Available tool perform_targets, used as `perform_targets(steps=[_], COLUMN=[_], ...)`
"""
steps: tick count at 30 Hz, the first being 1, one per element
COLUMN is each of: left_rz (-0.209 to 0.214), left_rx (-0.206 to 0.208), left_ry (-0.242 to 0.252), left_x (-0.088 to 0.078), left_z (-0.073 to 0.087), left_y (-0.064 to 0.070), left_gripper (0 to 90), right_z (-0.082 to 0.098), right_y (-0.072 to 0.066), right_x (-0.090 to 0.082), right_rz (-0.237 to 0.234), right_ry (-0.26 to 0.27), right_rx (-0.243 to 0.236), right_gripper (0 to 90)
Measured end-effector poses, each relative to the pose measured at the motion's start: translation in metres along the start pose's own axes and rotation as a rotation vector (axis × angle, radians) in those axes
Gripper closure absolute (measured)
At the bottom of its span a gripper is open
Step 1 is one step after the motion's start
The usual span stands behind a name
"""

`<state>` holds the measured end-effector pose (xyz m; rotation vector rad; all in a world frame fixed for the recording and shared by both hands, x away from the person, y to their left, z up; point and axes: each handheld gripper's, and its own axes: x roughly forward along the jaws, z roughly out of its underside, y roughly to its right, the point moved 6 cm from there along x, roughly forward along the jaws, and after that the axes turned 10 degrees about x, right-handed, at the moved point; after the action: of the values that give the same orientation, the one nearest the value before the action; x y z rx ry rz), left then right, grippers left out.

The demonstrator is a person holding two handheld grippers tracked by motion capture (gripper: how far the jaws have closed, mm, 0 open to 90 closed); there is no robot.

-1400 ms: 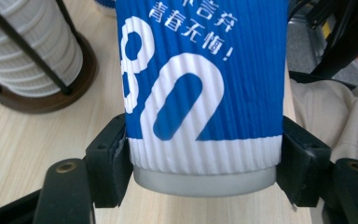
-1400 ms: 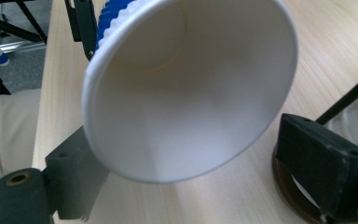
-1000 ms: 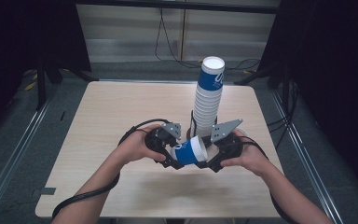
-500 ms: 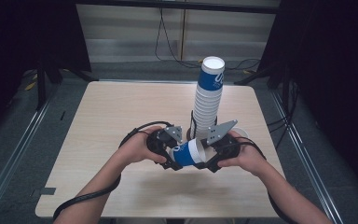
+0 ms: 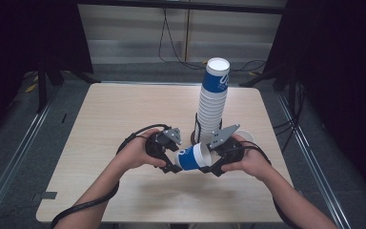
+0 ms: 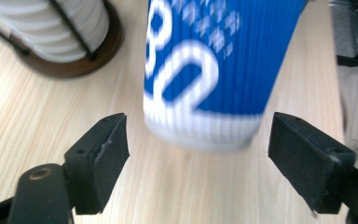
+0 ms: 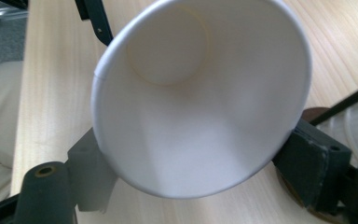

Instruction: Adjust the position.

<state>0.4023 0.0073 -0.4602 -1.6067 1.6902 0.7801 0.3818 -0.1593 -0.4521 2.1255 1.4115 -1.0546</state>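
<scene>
A blue paper cup [image 5: 193, 157] with white lettering lies on its side in the air between my two grippers, low over the table. My right gripper [image 5: 214, 160] is shut on the blue paper cup [image 7: 200, 102] near its rim, with a jaw on each side of the white mouth. My left gripper [image 6: 198, 154] stands open around the cup's base [image 6: 205, 70]. Its jaws have just been opening, and the pads are clear of the cup on both sides.
A tall stack of matching cups [image 5: 213, 102] stands in a wire holder with a dark round base [image 6: 98, 60] just behind the grippers. The light wooden table [image 5: 124, 114] has bare room to the left and in front. Cables trail from both grippers.
The left gripper's jaws have parted from the cup's base. The right gripper still holds the cup, and both hands stay about where they were.
</scene>
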Motion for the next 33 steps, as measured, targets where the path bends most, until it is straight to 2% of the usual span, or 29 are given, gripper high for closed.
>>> perform_targets(steps=[4, 5, 10, 12, 14, 16, 18, 21, 22, 24, 27, 33], left_rz=[-0.029, -0.037, -0.061, -0.068, -0.067, -0.075, -0.078, -0.089, -0.097, -0.089, -0.093, -0.101], left_rx=[-0.025, -0.038, -0.077, -0.084, -0.092, -0.102, -0.108, -0.138, -0.136, -0.159, -0.165, -0.167], left_ry=[-0.032, -0.029, -0.031, -0.04, -0.042, -0.057, -0.05, -0.046, -0.042, -0.046, -0.037, -0.017], left_x=[-0.001, -0.001, 0.001, 0.002, 0.003, 0.003, 0.003, 0.002, 0.001, 0.002, 0.0, -0.003], left_z=[0.011, 0.012, 0.025, 0.03, 0.035, 0.039, 0.043, 0.049, 0.051, 0.054, 0.058, 0.058], left_y=[-0.001, 0.0, 0.002, 0.003, 0.004, 0.006, 0.007, 0.008, 0.008, 0.009, 0.008, 0.007], left_gripper=[18.7, 18.7, 18.5, 18.5, 18.5, 18.3, 17.8, 17.8, 17.8, 17.7, 17.7, 17.7], right_z=[0.002, 0.003, 0.004, 0.005, 0.005, 0.005, 0.003, 0.0, -0.001, -0.003, -0.005, -0.006], right_y=[0.005, 0.007, 0.009, 0.012, 0.013, 0.014, 0.014, 0.015, 0.015, 0.014, 0.014, 0.011], right_x=[0.001, 0.001, 0.005, 0.007, 0.01, 0.012, 0.015, 0.018, 0.019, 0.021, 0.022, 0.025], right_rz=[0.044, 0.064, 0.089, 0.121, 0.117, 0.121, 0.111, 0.121, 0.119, 0.114, 0.119, 0.114], right_ry=[-0.031, -0.052, -0.077, -0.101, -0.106, -0.125, -0.132, -0.163, -0.167, -0.165, -0.191, -0.211], right_rx=[0.022, 0.031, 0.051, 0.052, 0.074, 0.069, 0.072, 0.066, 0.068, 0.065, 0.066, 0.06], right_gripper=[20.1, 20.0, 19.5, 19.3, 19.1, 18.9, 18.8, 18.6, 18.5, 18.4, 18.3, 18.1])
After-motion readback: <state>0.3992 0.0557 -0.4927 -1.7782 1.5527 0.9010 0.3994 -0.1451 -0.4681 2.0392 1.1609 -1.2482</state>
